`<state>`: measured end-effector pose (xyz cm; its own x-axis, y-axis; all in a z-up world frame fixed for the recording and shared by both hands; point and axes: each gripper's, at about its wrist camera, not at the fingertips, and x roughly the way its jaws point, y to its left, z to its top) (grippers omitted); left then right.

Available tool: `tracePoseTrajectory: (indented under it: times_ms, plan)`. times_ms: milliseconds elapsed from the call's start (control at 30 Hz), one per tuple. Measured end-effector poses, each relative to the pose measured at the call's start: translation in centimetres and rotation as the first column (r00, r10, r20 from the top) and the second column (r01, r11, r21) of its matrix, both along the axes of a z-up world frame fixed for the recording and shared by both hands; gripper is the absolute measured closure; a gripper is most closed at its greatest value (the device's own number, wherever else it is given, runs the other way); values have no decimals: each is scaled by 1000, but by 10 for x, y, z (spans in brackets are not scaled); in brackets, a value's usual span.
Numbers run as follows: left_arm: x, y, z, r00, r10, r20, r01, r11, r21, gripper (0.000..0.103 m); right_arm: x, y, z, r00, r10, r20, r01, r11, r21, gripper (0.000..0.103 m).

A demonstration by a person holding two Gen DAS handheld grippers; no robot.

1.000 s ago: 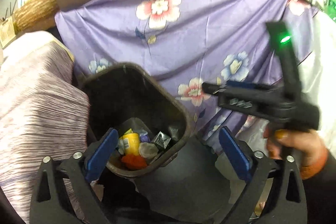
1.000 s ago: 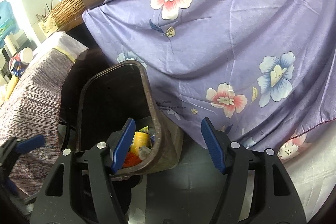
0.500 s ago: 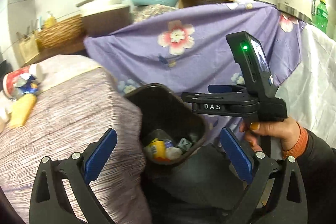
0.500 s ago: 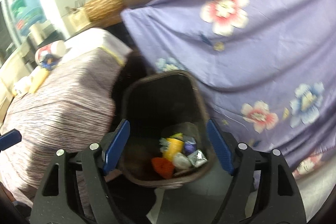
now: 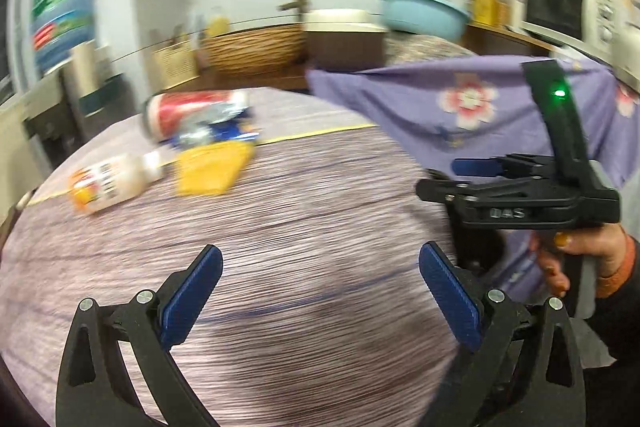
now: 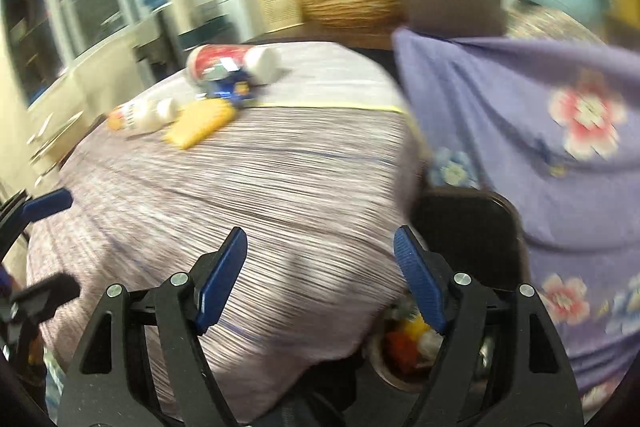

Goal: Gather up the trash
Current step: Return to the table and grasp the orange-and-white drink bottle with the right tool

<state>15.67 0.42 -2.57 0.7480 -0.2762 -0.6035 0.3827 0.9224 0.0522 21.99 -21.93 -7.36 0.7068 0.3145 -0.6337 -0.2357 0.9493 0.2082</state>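
Note:
Trash lies at the far side of the striped purple tablecloth (image 5: 280, 227): a red and white can (image 5: 188, 111), a crumpled blue wrapper (image 5: 224, 133), a yellow packet (image 5: 212, 169) and a small white bottle (image 5: 112, 183). The same items show in the right wrist view: can (image 6: 224, 61), wrapper (image 6: 228, 89), packet (image 6: 200, 123), bottle (image 6: 144, 115). The dark bin (image 6: 472, 227), with trash inside, stands low at the table's right edge. My left gripper (image 5: 320, 291) is open and empty above the cloth. My right gripper (image 6: 320, 267) is open and empty; it also shows in the left wrist view (image 5: 480, 171).
A floral purple cloth (image 6: 540, 127) hangs to the right of the bin. Behind the table a counter holds a wicker basket (image 5: 252, 47), a blue basin (image 5: 420, 13) and a microwave (image 5: 560, 11). A blue water jug (image 5: 60, 11) stands far left.
Both grippers have lifted and swung left, from over the bin to over the table. The bin has dropped to the lower right and the table trash has come into view.

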Motion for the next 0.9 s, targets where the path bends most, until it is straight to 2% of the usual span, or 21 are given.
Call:
tracePoseTrajectory:
  times_ms: [167,233,333,467,600,733,833,867,900]
  plan:
    - [0,57,5,993,121,7,-121,992,-23,5,19,70,17,977,213,30,-211,977,-38,25]
    - [-2,80,6,985,173,8,-172,985,-23,5,27,97,24,958,283,46,-280,958,-67,25]
    - [-7,110,6,975,223,3,-223,975,-18,5,42,144,35,913,403,69,-392,910,-134,25]
    - [-12,148,5,957,290,-13,-290,957,-26,5,76,213,50,813,579,59,-551,798,-244,24]
    - [-15,169,4,950,311,-34,-313,948,-60,5,107,270,60,712,700,49,-642,678,-358,24]
    - [-13,181,5,946,323,-32,-325,943,-69,5,147,321,59,631,776,-20,-695,553,-459,24]
    - [-9,184,4,946,321,-34,-323,943,-79,5,168,343,59,580,813,-52,-725,487,-486,24]
    - [-8,185,4,947,320,-33,-322,943,-80,5,176,353,58,549,832,-75,-749,450,-487,24]
    - [-6,186,4,946,321,-34,-323,943,-83,5,182,360,56,532,842,-94,-761,426,-489,24]
